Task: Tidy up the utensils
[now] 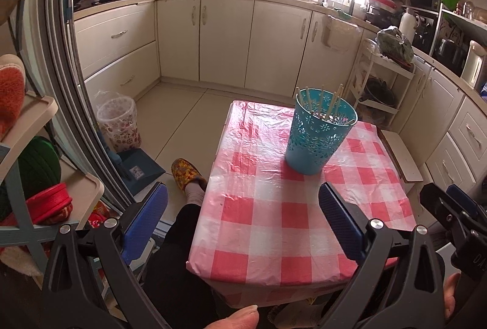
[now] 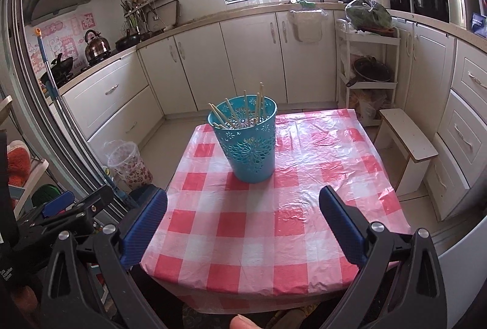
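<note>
Both my left gripper (image 1: 243, 219) and right gripper (image 2: 243, 219) hang spread wide and empty over the near edge of the checked table (image 2: 274, 222). The chopsticks (image 2: 243, 112) stand in the teal cup (image 2: 246, 146) toward the far side, nothing between us. Pink wall stickers (image 2: 70, 27) by the kettle (image 2: 96, 45) carry writing too blurred to read.

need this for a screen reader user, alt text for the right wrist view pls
A teal cut-out holder with wooden chopsticks standing inside sits on a red-and-white checked table in a kitchen. The open right gripper hovers over the table's near edge, holding nothing.
</note>
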A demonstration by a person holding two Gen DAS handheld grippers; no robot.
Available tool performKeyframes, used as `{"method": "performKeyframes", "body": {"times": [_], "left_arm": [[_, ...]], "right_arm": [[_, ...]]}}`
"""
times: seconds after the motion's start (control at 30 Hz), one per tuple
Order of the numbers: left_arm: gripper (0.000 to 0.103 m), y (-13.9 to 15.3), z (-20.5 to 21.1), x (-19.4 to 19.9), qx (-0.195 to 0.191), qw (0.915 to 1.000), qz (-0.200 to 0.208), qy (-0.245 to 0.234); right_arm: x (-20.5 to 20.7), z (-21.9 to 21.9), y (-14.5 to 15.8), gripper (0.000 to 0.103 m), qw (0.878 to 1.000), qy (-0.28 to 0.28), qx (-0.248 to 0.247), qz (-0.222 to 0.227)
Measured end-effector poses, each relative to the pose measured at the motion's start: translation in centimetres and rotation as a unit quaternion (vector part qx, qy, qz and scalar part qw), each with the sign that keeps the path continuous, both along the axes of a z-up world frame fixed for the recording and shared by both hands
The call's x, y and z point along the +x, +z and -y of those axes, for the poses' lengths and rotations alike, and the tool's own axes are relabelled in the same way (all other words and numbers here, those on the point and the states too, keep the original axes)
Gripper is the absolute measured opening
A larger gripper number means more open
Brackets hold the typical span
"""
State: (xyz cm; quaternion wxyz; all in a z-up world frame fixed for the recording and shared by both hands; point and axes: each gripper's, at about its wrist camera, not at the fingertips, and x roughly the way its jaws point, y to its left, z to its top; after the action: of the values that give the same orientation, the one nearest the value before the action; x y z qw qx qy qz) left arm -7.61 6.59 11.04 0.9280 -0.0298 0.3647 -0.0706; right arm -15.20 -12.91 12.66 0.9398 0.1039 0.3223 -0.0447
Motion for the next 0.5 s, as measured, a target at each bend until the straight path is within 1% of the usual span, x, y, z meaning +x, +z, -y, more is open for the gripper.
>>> {"method": "performKeyframes", "body": {"times": [0.1, 0.23, 0.33, 0.5], "left_arm": [[0.095, 1.1, -0.2, -1.6, -0.002, 0.9996, 0.001, -0.027], [0.095, 2.6, -0.6, -4.3, 0.014, 0.9988, 0.021, -0.042], [0.095, 3.6, -1.2, -6.2, 0.014, 0.9986, 0.029, -0.041], [0.095, 5.0, -1.7, -9.2, 0.037, 0.9979, 0.046, -0.027]], "right_arm": [[-1.3, -0.6, 1.0, 0.096, 1.000, 0.003, 0.001, 0.004], [-3.2, -1.4, 2.2, 0.096, 1.000, 0.004, 0.001, 0.012], [-4.9, -1.9, 3.0, 0.096, 1.000, 0.003, 0.000, 0.020], [-7.2, -3.0, 3.8, 0.096, 1.000, 0.006, -0.004, 0.025]]}}
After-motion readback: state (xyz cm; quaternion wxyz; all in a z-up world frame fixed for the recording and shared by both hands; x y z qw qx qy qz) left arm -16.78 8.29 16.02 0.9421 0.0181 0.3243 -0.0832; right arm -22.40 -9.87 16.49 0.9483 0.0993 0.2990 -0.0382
